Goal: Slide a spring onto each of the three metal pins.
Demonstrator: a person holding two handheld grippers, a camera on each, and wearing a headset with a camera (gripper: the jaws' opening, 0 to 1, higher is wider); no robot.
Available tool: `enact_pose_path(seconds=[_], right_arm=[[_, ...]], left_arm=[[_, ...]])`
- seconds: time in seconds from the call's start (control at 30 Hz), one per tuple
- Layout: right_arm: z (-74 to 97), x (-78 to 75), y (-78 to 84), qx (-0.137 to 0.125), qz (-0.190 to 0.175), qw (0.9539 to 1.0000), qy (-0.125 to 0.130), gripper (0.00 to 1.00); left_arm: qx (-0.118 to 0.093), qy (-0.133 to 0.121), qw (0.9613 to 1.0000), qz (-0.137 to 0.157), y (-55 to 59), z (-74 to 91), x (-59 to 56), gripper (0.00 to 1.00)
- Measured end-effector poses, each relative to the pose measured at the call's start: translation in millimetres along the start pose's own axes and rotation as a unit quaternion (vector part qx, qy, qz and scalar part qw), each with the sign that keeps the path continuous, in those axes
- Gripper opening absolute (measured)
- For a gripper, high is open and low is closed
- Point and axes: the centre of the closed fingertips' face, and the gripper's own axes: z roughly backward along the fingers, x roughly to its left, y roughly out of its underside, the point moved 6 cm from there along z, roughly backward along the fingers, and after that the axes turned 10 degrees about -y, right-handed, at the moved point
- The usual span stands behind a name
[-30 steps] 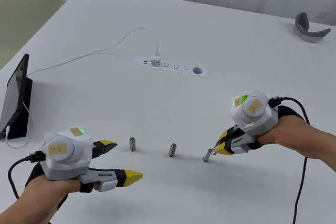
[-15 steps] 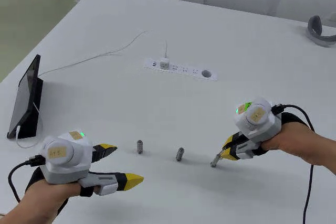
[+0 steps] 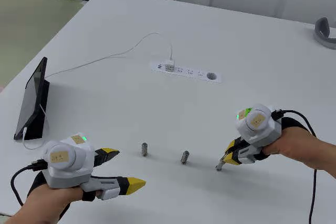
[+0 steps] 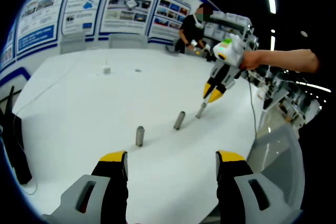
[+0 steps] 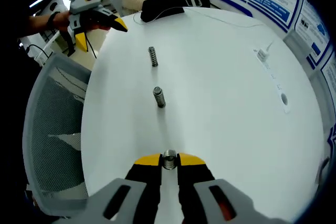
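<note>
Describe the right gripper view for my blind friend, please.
The right gripper pinches a small spring in its yellow-tipped fingers over a white table. Ahead, a nearer spring and a farther spring stand upright, the open left gripper beyond them.

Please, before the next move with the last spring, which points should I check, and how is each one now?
1. Right gripper shut on the spring: ok.
2. Spring upright: not ok; it leans, lower end near the table.
3. Spring seated over a pin: cannot tell.
4. Left pin carries a spring: ok.
5. Middle pin carries a spring: ok.
6. Left gripper open, apart from the pins: ok.
</note>
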Motion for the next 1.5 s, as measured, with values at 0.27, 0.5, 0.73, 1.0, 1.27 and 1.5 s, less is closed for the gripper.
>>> enact_pose_path(seconds=[0.27,0.5,0.73,1.0,1.27,1.5], right_arm=[[-8.2,-2.8,1.0,0.008,0.005,0.9999,-0.002,0.13],[-16.6,-3.8,3.0,0.017,0.011,0.9998,-0.005,0.13],[-24.9,-4.5,4.7,0.023,0.011,0.9996,-0.008,0.13],[-32.5,-5.7,7.7,0.033,0.017,0.9993,-0.008,0.13],[-37.6,-6.3,10.9,0.040,0.020,0.9990,-0.008,0.13],[-35.2,-5.0,10.4,0.029,0.003,0.9995,-0.006,0.21]], left_arm=[[0.001,-0.003,1.0000,0.002,2.4,2.9,1.5,0.69],[0.003,-0.009,0.9999,0.005,5.8,7.6,3.8,0.68],[0.003,-0.015,0.9998,0.010,7.9,11.5,6.3,0.69],[0.005,-0.019,0.9997,0.016,10.1,14.6,7.6,0.69],[0.005,-0.023,0.9996,0.016,10.3,17.2,8.3,0.68],[0.000,-0.025,0.9995,0.020,8.3,17.6,7.1,0.68]])
